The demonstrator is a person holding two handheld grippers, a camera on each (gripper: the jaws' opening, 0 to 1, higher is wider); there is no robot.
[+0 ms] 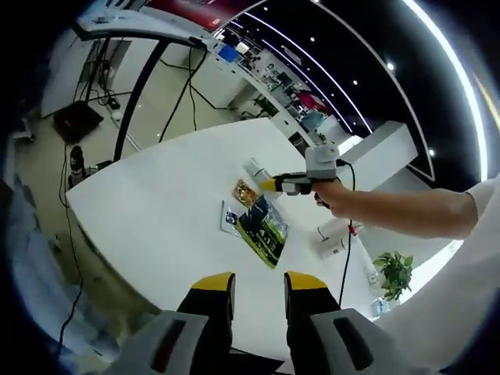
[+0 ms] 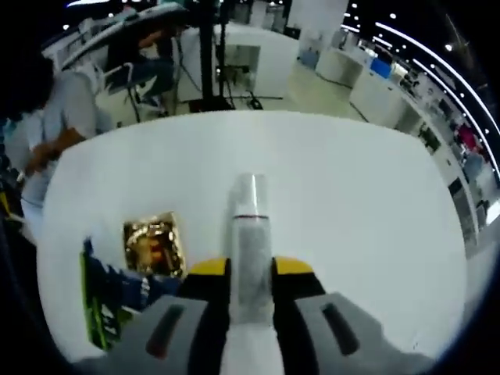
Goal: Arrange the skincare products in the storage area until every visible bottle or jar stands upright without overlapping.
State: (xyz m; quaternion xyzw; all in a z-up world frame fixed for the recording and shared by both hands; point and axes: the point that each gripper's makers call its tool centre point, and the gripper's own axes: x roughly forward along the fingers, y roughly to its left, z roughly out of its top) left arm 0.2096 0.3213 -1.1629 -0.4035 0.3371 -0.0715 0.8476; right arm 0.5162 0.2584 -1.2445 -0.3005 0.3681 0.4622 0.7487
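In the left gripper view, the left gripper hung above the near edge of a white table, its two yellow-tipped jaws parted with a clear gap between them and nothing held. Past it, toward the middle of the table, lay a small cluster of flat packs: a pale blue-and-white sachet on the left, a dark green and black packet just beside it, and a gold packet at the far end of that one. Whether these overlapped could not be told. To the right of the cluster, the right gripper reached in over the table, carried by a person's hand and bare forearm, with a white sleeve at the far right. A white tube lay at its yellow tips. Beyond the table on the right stood a potted plant on the floor.

In the right gripper view, a seated person was at the far left, beyond the table. On the table's left side lay the dark green packet, and just to its right the gold packet. At the centre, the right gripper was closed on the white tube, its jaws pressing both sides of the tube's body. The tube pointed away from the camera, its silvery cap at the far end, over the bare tabletop.
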